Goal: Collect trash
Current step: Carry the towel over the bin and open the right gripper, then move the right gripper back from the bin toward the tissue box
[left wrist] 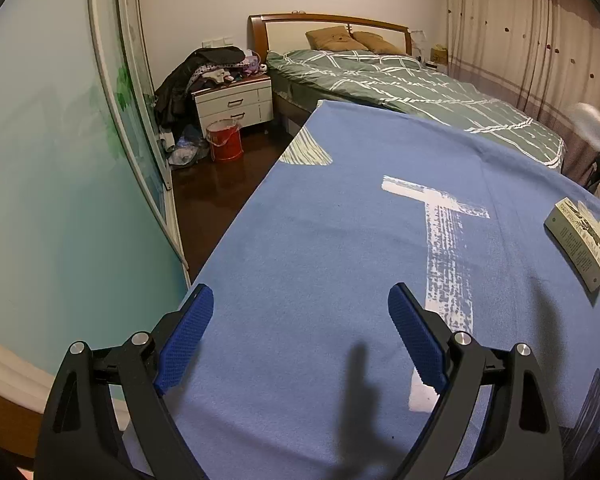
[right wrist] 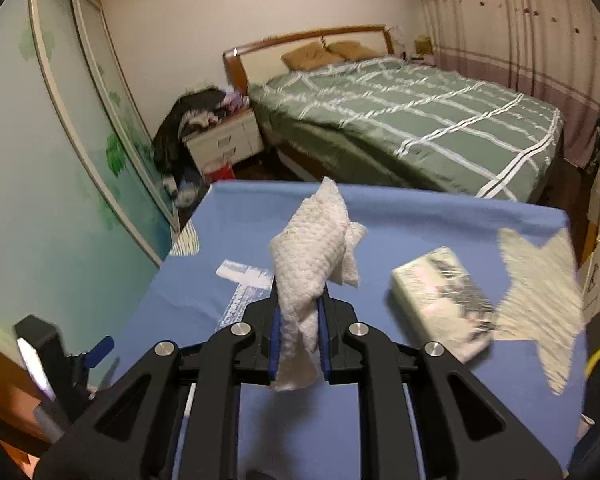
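Box [left wrist: 584, 240] with unreadably blurred print, beside right claw's [right wrist: 300, 312] tissue [right wrist: 312, 260].

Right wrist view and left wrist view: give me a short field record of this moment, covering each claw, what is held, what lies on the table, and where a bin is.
right claw: shut on crumpled paper towel, lifted off the table
left claw: open, nothing between its fingers, above the blue tablecloth
on the table: a small box lying flat, to the right of the towel
bin: red bucket with a liner, on the floor beside the nightstand
background: bed with a green checked cover
trash collected: towel gripped, not yet dropped in the bucket
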Tool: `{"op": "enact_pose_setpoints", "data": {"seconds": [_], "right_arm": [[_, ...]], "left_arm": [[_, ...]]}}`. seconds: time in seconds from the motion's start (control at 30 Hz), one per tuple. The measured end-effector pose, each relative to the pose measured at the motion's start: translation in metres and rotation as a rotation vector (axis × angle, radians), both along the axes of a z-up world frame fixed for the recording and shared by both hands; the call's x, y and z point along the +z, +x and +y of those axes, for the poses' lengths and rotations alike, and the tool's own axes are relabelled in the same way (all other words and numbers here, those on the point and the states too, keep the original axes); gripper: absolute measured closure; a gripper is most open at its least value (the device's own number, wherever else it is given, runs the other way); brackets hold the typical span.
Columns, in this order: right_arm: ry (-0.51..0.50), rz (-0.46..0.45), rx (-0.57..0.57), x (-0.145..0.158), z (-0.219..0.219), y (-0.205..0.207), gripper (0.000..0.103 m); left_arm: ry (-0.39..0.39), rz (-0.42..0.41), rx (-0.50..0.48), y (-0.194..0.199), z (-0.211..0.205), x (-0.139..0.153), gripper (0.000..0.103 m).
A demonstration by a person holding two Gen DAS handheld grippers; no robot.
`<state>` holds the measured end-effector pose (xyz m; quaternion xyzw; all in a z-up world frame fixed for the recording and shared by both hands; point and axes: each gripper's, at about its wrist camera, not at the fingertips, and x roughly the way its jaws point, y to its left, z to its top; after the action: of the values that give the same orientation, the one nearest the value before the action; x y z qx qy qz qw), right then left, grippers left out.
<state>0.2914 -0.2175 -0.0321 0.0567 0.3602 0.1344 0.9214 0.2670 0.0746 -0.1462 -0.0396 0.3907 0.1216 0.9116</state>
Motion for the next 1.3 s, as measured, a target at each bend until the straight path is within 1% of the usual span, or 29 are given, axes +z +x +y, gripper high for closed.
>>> {"op": "enact_pose_setpoints", "data": {"seconds": [0.07,0.1,0.17,0.2,0.27,0.3,0.33,0.37,0.43,0.53,0.57,0.6,0.63,0.67,0.73,0.8,0.9,1.0,1.07,1.13,1.2,1.23,1.3], "right_arm": [[-0.012,-0.029,-0.062,0.005,-0.024,-0.019,0.089],[-0.014,-0.035,-0.125,0.003,-0.05,-0.03,0.088],[-0.025,-0.029,-0.195,0.001,-0.072,-0.041,0.088],[-0.047,-0.012,-0.284,-0.007,-0.101,-0.051,0.088],[-0.062,0.014,-0.361,-0.014,-0.128,-0.059,0.087],[-0.071,0.051,-0.448,-0.028,-0.16,-0.068,0.086],[-0.079,0.08,-0.503,-0.037,-0.178,-0.073,0.086],[-0.08,0.092,-0.524,-0.04,-0.189,-0.075,0.086],[-0.087,0.143,-0.627,-0.057,-0.23,-0.088,0.086],[-0.117,0.201,-0.729,-0.078,-0.274,-0.101,0.085],[-0.124,0.215,-0.745,-0.083,-0.283,-0.103,0.084],[-0.135,0.234,-0.759,-0.089,-0.291,-0.104,0.081],[-0.151,0.257,-0.778,-0.098,-0.304,-0.107,0.075],[-0.158,0.267,-0.786,-0.102,-0.311,-0.109,0.07],[-0.179,0.285,-0.803,-0.112,-0.322,-0.113,0.047],[-0.2,0.281,-0.817,-0.117,-0.331,-0.115,0.042],[-0.18,0.249,-0.819,-0.119,-0.34,-0.118,0.042],[-0.149,0.213,-0.748,-0.118,-0.336,-0.114,0.042],[-0.115,0.197,-0.656,-0.114,-0.326,-0.097,0.042],[-0.097,0.187,-0.545,-0.111,-0.31,-0.077,0.042],[-0.105,0.175,-0.491,-0.107,-0.299,-0.063,0.042],[-0.116,0.162,-0.423,-0.105,-0.286,-0.047,0.042],[-0.134,0.156,-0.385,-0.106,-0.275,-0.035,0.042]], "left_arm": [[-0.002,-0.001,0.001,0.0,0.001,0.0,0.015],[-0.002,-0.002,0.003,0.0,0.001,0.0,0.015],[0.0,-0.003,0.004,0.0,0.0,0.0,0.015],[0.001,-0.003,0.005,0.0,0.001,0.001,0.015],[0.007,-0.006,0.009,0.0,0.0,0.001,0.015],[0.009,-0.006,0.01,0.0,0.0,0.001,0.015],[0.013,-0.006,0.012,0.0,-0.001,0.001,0.015],[0.017,-0.007,0.013,0.0,-0.001,0.001,0.015],[0.025,-0.008,0.017,-0.001,-0.002,0.002,0.015],[0.045,-0.014,0.021,-0.003,-0.005,0.002,0.015],[0.052,-0.019,0.021,-0.003,-0.007,0.003,0.015],[0.052,-0.023,0.02,-0.005,-0.008,0.004,0.015],[0.047,-0.026,0.015,-0.006,-0.011,0.004,0.015],[0.042,-0.022,0.006,-0.006,-0.014,0.005,0.015],[0.026,-0.014,-0.032,-0.008,-0.026,0.006,0.015],[0.027,-0.016,-0.067,-0.009,-0.041,0.01,0.015],[0.041,-0.028,-0.114,-0.01,-0.065,0.017,0.013],[0.053,-0.034,-0.145,-0.007,-0.086,0.021,0.013],[0.057,-0.037,-0.149,-0.005,-0.092,0.025,0.013],[0.074,-0.049,-0.121,-0.002,-0.087,0.032,0.013],[0.086,-0.06,-0.072,0.002,-0.078,0.04,0.013],[0.087,-0.063,-0.055,0.003,-0.074,0.042,0.012],[0.086,-0.07,-0.019,0.005,-0.063,0.048,0.012]]}}
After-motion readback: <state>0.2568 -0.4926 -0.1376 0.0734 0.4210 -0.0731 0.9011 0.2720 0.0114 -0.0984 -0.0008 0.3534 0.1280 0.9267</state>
